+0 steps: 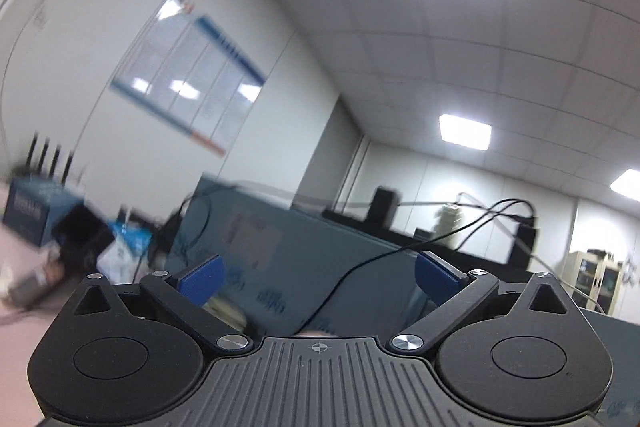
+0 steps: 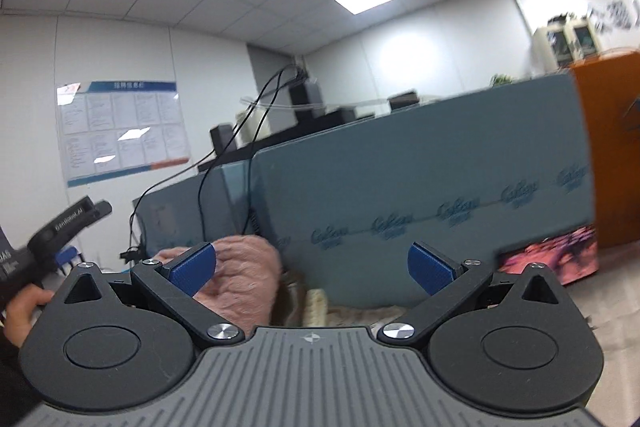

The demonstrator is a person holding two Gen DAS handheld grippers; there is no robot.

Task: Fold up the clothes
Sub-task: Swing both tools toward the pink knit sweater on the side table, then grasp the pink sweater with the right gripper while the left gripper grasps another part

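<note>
1. The left gripper (image 1: 318, 277) is tilted up toward the ceiling, its blue pads spread wide with nothing between them.
2. The right gripper (image 2: 312, 267) is likewise wide apart and empty — a pink fuzzy garment (image 2: 244, 275) is bunched just past its left pad, with cream knitwear (image 2: 320, 301) beside it.
3. Behind stands a blue-grey partition (image 2: 420, 187); a black cable (image 2: 256, 123) hangs over it.

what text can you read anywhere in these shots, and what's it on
"Galaxy", repeated script logo, likely reading, on the blue-grey partition panel; small line beneath it unreadable.
Chinese header and sheets on the wall notice board: too small to read.
Lettering on the left gripper: too blurred to read.
Blue box print: blurred.
</note>
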